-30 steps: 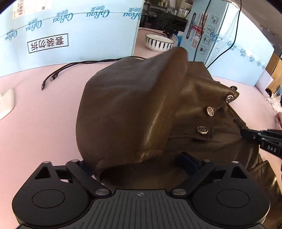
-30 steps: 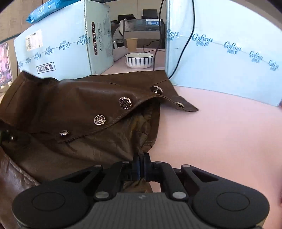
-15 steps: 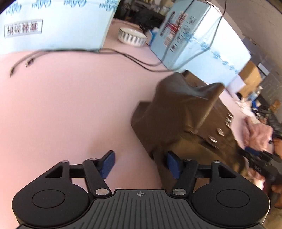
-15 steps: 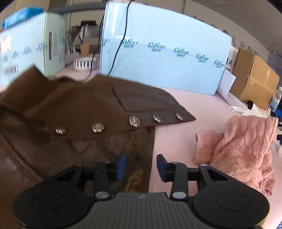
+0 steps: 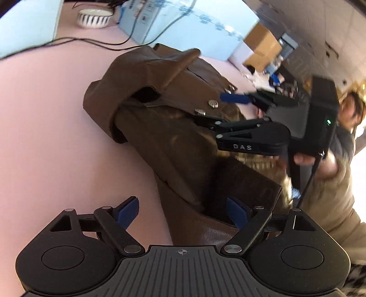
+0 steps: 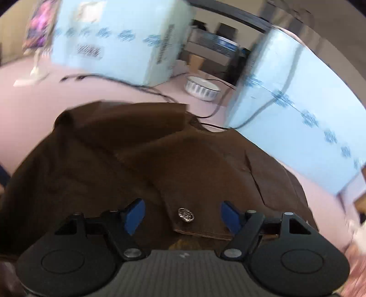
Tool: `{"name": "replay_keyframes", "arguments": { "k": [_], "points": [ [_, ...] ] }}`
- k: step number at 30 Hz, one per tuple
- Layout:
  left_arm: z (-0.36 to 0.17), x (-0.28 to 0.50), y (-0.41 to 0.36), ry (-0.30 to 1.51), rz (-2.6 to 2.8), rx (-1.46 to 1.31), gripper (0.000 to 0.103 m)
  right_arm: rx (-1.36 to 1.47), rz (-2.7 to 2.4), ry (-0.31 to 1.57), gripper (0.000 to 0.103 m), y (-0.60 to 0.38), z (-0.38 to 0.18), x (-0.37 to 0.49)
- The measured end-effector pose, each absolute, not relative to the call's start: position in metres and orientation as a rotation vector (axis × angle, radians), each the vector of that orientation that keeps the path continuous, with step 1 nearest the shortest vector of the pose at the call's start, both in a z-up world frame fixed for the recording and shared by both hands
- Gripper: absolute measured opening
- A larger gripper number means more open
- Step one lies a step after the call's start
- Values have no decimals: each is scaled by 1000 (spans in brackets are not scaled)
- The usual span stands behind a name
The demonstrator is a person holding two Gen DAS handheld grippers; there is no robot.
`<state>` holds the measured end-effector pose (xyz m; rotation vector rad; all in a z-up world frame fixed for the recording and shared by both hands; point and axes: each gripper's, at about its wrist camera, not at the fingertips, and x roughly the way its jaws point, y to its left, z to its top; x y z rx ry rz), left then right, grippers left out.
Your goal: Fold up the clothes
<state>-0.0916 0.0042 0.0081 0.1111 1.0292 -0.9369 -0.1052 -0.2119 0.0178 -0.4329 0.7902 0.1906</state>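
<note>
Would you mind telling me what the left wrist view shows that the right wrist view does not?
Only the left wrist view shows the right gripper from outside, over the jacket, the person holding it, and the left gripper, opening with jacket edge between its jaws. Only the right wrist view shows a button between the right gripper's opening jaws. Both show the jacket, striped bowl, blue boxes and cables.

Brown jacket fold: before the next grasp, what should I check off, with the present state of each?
1. Left gripper released: ok, jaws opening, pads off the brown jacket.
2. Right gripper released: ok, jaws opening over a metal button.
3. Jacket lies on the pink table: ok.
4. Fold lies flat: not ok, collar end humps up.
5. Black cables clear of jacket: cannot tell.
</note>
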Motion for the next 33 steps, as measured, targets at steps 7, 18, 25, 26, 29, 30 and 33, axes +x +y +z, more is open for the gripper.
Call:
{"name": "replay_keyframes", "arguments": {
  "k": [7,18,25,26,29,30,33],
  "points": [
    [6,-99,14,1024,-953,89,76,-254,129,769,7,-221,17,-76],
    [33,-111,96,892,-864,-46,23,-176,126,398,4,-185,89,-75],
    [7,-114,159,1005,-665,-112,28,-282,136,438,11,-136,70,-10],
    [7,-114,166,1006,-667,-138,43,-275,129,497,11,-133,58,-1],
    [13,-119,175,978,-677,-180,84,-32,186,502,46,-157,56,-6],
    [19,-123,172,948,-711,-166,84,33,208,509,69,-166,58,-7],
    [31,-129,152,890,-766,-98,86,197,298,563,80,-198,71,-17]
  ]
}}
